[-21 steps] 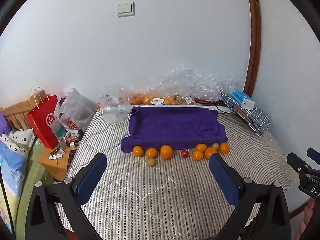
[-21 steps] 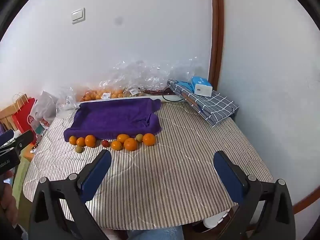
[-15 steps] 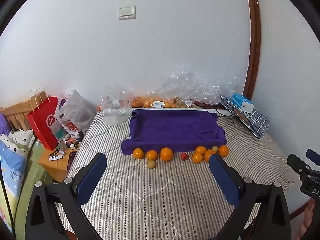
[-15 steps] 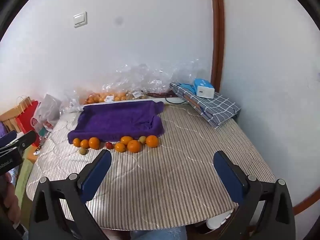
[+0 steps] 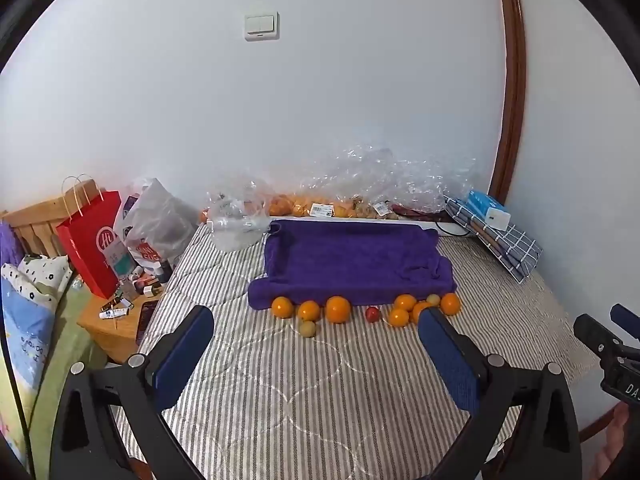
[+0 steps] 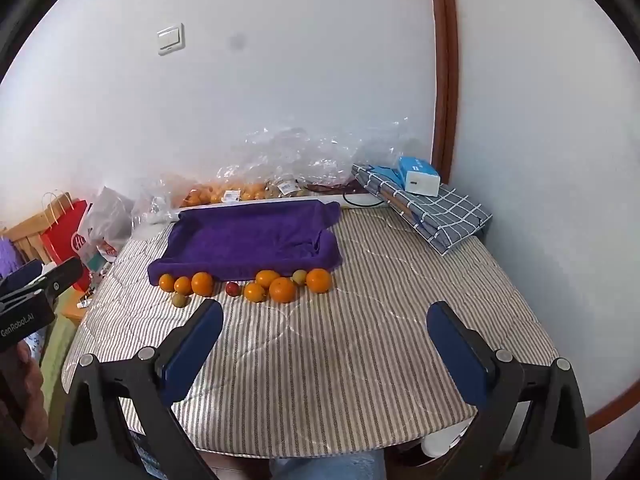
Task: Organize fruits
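Fruits [image 5: 338,309] (oranges, a small red one and two greenish ones) lie in a row on the striped table cover [image 6: 340,344], along the near edge of the purple towel [image 5: 352,260], while the left gripper [image 5: 316,342] and right gripper [image 6: 325,334] hover wide apart, grasping nothing.

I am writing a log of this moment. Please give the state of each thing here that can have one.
left gripper: open, empty
right gripper: open, empty
purple towel: spread out, no fruit on it
oranges: loose along the towel's front edge
red paper bag: upright
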A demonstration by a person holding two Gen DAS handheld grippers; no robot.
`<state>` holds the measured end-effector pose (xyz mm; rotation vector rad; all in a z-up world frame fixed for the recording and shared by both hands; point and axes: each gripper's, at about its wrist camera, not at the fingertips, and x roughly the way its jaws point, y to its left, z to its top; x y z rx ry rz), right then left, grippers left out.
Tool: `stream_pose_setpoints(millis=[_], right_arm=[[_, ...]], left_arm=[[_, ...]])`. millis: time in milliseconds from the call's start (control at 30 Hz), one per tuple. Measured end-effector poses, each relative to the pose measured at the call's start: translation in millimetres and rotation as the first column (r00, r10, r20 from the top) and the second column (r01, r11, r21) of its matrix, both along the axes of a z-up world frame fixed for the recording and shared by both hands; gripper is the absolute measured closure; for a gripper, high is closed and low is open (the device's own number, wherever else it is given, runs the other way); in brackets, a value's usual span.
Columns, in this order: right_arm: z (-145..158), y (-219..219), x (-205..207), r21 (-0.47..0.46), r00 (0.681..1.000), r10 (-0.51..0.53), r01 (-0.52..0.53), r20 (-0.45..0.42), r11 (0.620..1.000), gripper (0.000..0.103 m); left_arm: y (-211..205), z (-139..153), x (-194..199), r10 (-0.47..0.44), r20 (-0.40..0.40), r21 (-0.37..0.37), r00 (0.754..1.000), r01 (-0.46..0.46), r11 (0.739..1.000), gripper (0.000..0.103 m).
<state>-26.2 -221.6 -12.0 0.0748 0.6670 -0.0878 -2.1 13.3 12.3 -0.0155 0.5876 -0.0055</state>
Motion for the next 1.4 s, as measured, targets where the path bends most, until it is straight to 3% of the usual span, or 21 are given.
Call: stream_pose_setpoints(millis=[1400], right_arm=[[3.5, 8.4, -5.2, 0.002, 1.0, 0.007, -0.007, -0.004, 1.0, 0.002]], left_arm=[[1.4, -5.0, -5.7, 0.017, 0.008, -0.014, 1.0, -0.017, 1.0, 0.0]])
